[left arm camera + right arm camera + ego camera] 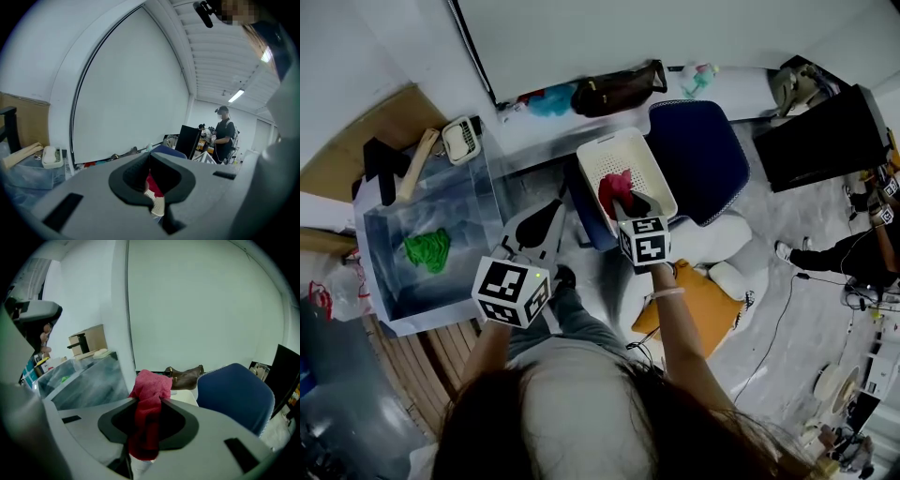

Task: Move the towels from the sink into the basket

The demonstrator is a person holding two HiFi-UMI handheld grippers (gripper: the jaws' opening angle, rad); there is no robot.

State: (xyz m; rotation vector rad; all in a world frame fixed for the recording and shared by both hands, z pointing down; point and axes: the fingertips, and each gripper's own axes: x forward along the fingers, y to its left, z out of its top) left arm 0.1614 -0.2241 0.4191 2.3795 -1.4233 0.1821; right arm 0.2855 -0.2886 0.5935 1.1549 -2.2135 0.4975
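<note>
A red towel (614, 187) hangs from my right gripper (628, 204), whose jaws are shut on it over the white basket (609, 142). In the right gripper view the red towel (150, 390) bunches above the right gripper (150, 401) and trails down between the jaws. A green towel (427, 250) lies in the sink (478, 202) at the left, a small green patch in the sink (84, 380) in that view too. My left gripper (555, 208) hovers between sink and basket with its jaws together and nothing in them; its own view shows the left gripper (150, 159) closed.
A blue chair (698, 155) stands right of the basket, a brown bag (614, 91) lies by the wall behind it. An orange cushion (703, 305) is on the floor at the right. A white brush holder (461, 139) sits on the sink's far corner. A person (225, 133) stands far off.
</note>
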